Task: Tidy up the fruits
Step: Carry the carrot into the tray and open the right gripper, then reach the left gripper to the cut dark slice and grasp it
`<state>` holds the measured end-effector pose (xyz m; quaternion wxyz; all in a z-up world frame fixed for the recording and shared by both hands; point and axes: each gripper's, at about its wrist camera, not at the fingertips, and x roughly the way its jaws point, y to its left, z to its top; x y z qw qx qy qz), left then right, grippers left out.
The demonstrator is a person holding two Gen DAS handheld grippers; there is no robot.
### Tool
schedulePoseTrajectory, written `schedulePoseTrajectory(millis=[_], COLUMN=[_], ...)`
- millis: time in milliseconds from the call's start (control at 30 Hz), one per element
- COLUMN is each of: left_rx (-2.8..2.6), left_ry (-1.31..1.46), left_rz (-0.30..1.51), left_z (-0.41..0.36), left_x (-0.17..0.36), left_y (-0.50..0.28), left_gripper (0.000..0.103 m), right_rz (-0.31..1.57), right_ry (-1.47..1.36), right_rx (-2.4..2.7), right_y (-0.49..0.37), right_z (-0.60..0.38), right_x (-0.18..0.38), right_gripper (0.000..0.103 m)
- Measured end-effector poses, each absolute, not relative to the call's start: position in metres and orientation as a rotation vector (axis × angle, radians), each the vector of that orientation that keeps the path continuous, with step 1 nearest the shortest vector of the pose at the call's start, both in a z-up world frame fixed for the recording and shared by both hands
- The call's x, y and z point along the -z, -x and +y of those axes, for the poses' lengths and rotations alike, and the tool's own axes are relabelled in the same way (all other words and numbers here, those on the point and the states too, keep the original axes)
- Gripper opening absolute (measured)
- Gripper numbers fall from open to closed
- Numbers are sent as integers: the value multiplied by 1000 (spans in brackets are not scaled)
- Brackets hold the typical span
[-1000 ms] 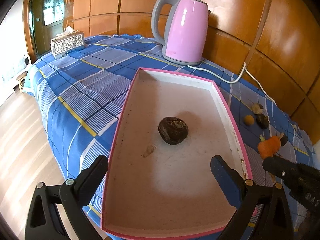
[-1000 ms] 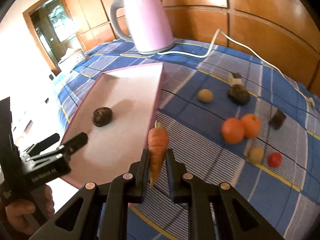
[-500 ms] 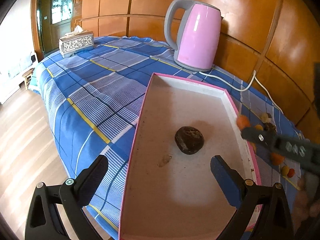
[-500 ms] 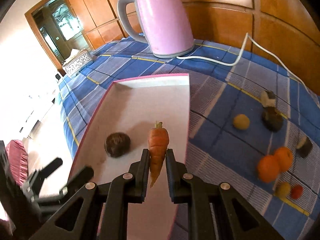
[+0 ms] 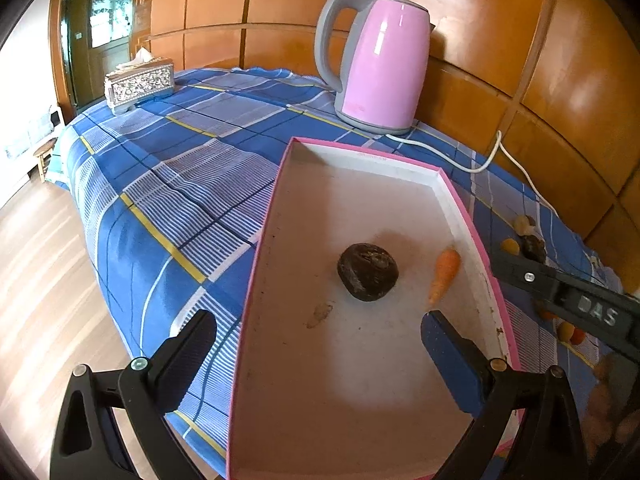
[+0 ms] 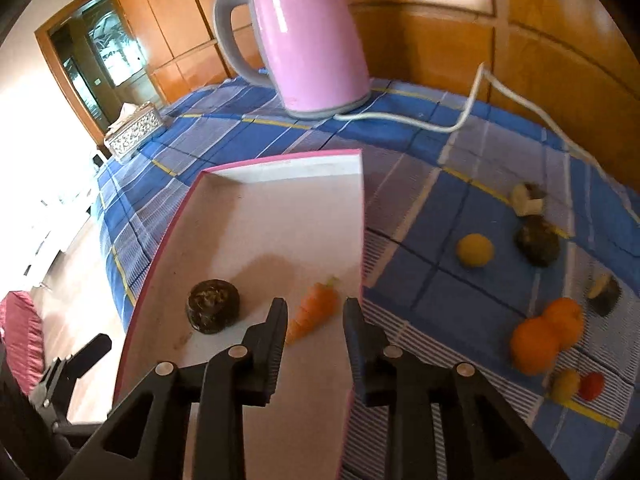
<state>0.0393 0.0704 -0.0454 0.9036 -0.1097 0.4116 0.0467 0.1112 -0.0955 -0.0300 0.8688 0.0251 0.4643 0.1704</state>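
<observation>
A pink-edged white tray [image 5: 470, 220] [image 6: 362, 208] lies on the blue plaid cloth. In it are a dark round fruit [image 5: 367, 271] [image 6: 214, 306] and a small carrot [image 5: 444, 270] [image 6: 314, 312] near the right wall. My right gripper [image 6: 315, 322] is open just above the carrot, which lies loose between its fingers. My left gripper [image 5: 316, 338] is open and empty at the tray's near end. Two oranges [image 6: 546, 338], a yellow fruit [image 6: 475, 250], a dark fruit [image 6: 537, 240] and smaller pieces lie on the cloth right of the tray.
A pink kettle [image 5: 376, 68] [image 6: 304, 40] stands behind the tray, its white cord [image 6: 472, 108] trailing right. A silver tissue box [image 5: 138, 84] sits at the far left. The table edge and wooden floor [image 5: 36, 280] are to the left. Wood panelling is behind.
My right gripper carried the carrot left over the tray, lowered it and opened; the carrot now lies in the tray. My left gripper stayed open at the tray's near end.
</observation>
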Motion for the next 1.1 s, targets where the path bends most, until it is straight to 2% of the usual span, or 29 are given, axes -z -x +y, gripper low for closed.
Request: schedulePoseTrajectory(millis=[400, 1100], left_rx=[-79, 57], left_ry=[190, 106], left_rz=[851, 844], left_z=[57, 22], left_x=[40, 32], left_y=[-31, -28], left_gripper=[103, 103], right_rz=[885, 887], right_ry=[-67, -214], right_rx=[-227, 108], right_y=[-69, -26], right_z=[-132, -245], right_x=[17, 38], right_gripper=[33, 36])
